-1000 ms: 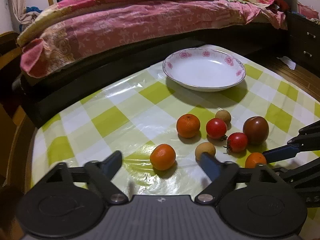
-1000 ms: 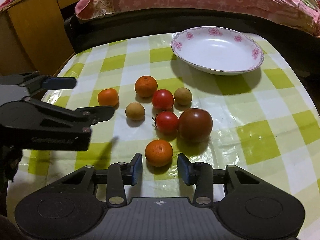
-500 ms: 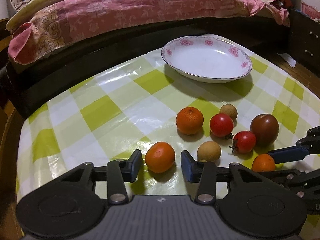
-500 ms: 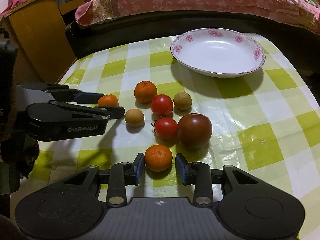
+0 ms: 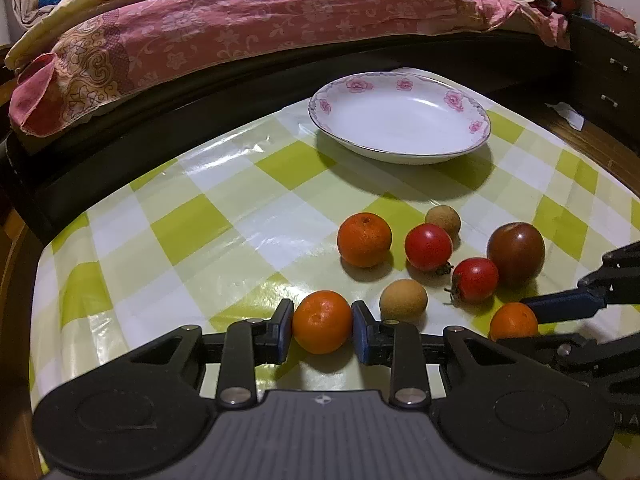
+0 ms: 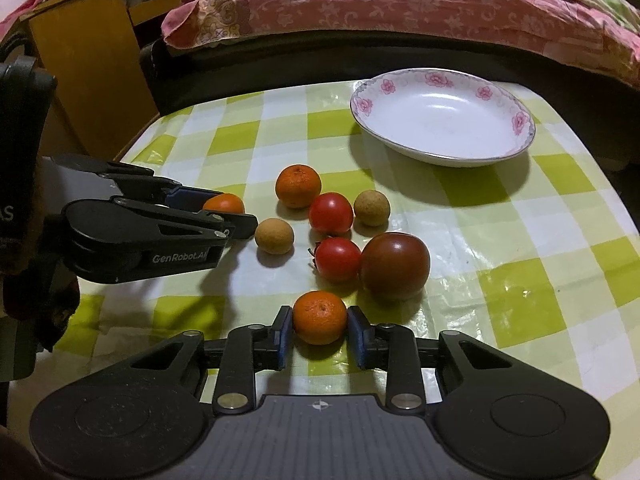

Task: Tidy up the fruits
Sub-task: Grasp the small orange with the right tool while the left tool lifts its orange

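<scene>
My left gripper [image 5: 322, 330] is shut on a small orange [image 5: 322, 321] that rests on the checked tablecloth. My right gripper [image 6: 320, 330] is shut on another small orange [image 6: 320, 317], also on the cloth. A third orange [image 5: 364, 239], two red tomatoes [image 5: 428, 246] [image 5: 475, 279], a dark tomato [image 5: 516, 253] and two tan longans [image 5: 403, 298] [image 5: 442, 219] lie loose between the grippers and the plate. An empty white plate with pink flowers [image 5: 400, 116] stands at the far side; it also shows in the right wrist view [image 6: 442, 114].
A bed with a pink quilt [image 5: 240, 28] runs along the table's far edge. A wooden cabinet [image 6: 88, 64] stands at the far left. A dark drawer unit [image 5: 608, 80] stands at the right. The table's left edge [image 5: 36, 280] is close to my left gripper.
Both grippers moved forward and closed, each onto the orange in front of it. The left one went from wide open to gripping.
</scene>
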Demonstrator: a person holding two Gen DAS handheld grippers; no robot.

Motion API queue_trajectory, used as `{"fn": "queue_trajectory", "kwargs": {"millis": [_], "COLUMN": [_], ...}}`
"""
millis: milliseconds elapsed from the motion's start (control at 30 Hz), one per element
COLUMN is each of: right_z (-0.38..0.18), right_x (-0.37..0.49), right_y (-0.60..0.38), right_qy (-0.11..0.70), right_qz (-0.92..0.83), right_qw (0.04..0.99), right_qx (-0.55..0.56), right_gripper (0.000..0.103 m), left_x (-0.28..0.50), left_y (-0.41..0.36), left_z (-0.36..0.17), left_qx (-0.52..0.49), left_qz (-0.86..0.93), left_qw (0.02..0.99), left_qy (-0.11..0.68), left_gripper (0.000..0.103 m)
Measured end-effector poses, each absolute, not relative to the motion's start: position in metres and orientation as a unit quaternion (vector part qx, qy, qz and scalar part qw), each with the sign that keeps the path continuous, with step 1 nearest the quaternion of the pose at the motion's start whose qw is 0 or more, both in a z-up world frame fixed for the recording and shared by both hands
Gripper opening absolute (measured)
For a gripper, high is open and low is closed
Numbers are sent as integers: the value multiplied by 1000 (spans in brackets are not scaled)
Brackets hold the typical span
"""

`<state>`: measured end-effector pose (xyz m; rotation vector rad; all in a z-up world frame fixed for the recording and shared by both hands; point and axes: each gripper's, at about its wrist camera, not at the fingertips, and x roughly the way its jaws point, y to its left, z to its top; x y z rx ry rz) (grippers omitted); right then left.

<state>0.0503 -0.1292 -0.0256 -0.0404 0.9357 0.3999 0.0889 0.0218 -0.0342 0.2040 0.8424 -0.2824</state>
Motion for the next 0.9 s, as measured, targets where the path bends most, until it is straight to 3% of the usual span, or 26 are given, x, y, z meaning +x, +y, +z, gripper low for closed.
{"fn": "queue_trajectory", "kwargs": {"millis": [900], "right_z": [-13], "right_x": [52], "right_y": [-139], "right_qy": [447], "right_qz": [180], "right_qw": [876], "right_qx": [18], "right_gripper": [25], "left_x": [65], "left_y": [21], "left_z": [-31], "left_qx": [100], "left_qz": [-128], "left_qw": [894], "left_qy": [418], "left_gripper": [38]}}
